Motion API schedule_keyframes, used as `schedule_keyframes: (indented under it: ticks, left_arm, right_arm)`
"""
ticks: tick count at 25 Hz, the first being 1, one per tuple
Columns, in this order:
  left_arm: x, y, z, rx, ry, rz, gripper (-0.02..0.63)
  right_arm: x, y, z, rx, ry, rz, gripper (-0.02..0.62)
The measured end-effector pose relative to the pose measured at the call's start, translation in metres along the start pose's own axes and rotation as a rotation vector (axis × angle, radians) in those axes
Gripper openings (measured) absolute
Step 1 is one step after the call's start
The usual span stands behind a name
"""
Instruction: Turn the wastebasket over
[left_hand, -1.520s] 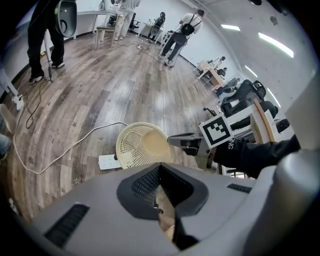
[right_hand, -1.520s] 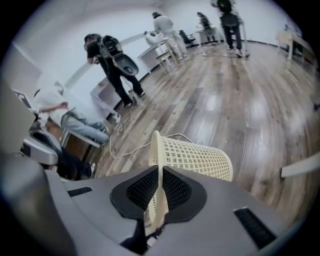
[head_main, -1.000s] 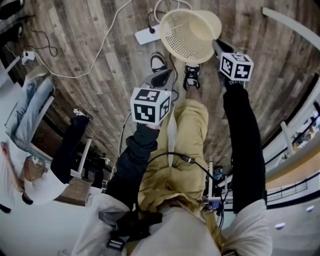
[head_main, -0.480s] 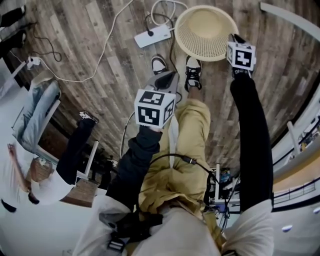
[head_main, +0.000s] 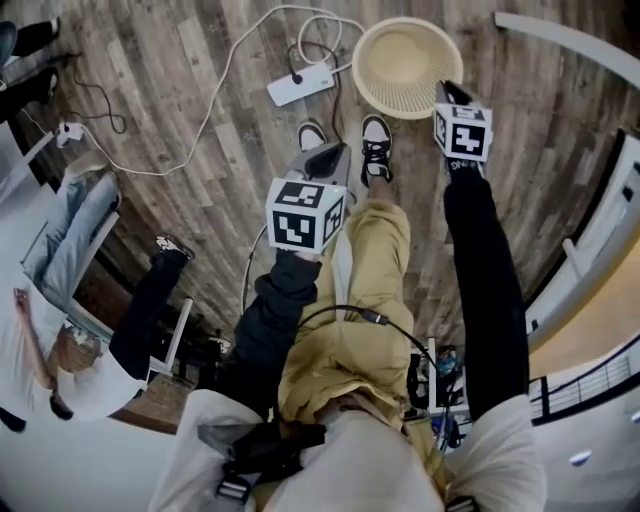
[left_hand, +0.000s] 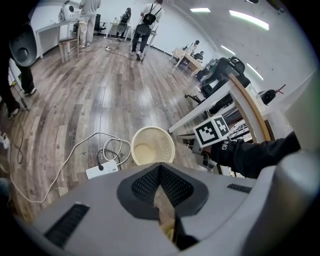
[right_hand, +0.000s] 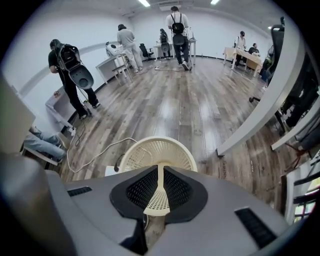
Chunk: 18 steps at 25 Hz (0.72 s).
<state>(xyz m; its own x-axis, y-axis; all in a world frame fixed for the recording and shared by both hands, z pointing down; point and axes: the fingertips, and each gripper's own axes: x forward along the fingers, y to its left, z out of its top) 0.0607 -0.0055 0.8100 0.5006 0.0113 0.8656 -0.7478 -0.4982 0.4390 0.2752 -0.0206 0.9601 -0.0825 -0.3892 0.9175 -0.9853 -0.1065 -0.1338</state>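
The cream mesh wastebasket (head_main: 405, 65) is at the top of the head view with its mouth facing up. My right gripper (head_main: 447, 93) is shut on the rim at the side nearest me. In the right gripper view a strip of the basket's mesh wall (right_hand: 158, 197) is pinched between the black pads (right_hand: 175, 192), and the round mouth (right_hand: 157, 150) shows beyond. I cannot tell whether the base rests on the floor. My left gripper (head_main: 325, 160) hangs over the floor near the shoes, apart from the basket, its jaws together on nothing (left_hand: 160, 172). It sees the basket (left_hand: 151, 146) ahead.
A white power strip (head_main: 300, 83) with looped cables lies left of the basket. My two shoes (head_main: 375, 140) stand just below it. A white curved table edge (head_main: 570, 40) runs at the right. A seated person (head_main: 60, 330) is at the left. Other people stand far off.
The basket turned from lying tilted, mesh wall showing, to mouth up. My right gripper swung with it, still on the rim. The left gripper rose a little.
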Motion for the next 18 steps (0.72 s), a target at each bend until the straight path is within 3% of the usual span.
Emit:
schedule_keyframes:
  ticks: [7,12,18]
  left_arm:
    - [-0.087,-0.061,0.056,0.075,-0.119,-0.009,0.002]
    - [-0.156,-0.111,0.117,0.185,-0.306,-0.043,0.002]
    - [-0.261,-0.172,0.158,0.252,-0.482,-0.080,0.002]
  right_arm:
    - [-0.148,0.070,0.056,-0.012,-0.161,0.087,0.023]
    - [-0.259,0.092,0.123,-0.040,-0.347,0.083,0.021]
    - [-0.416,0.124,0.189,-0.045,-0.550,0.085,0.021]
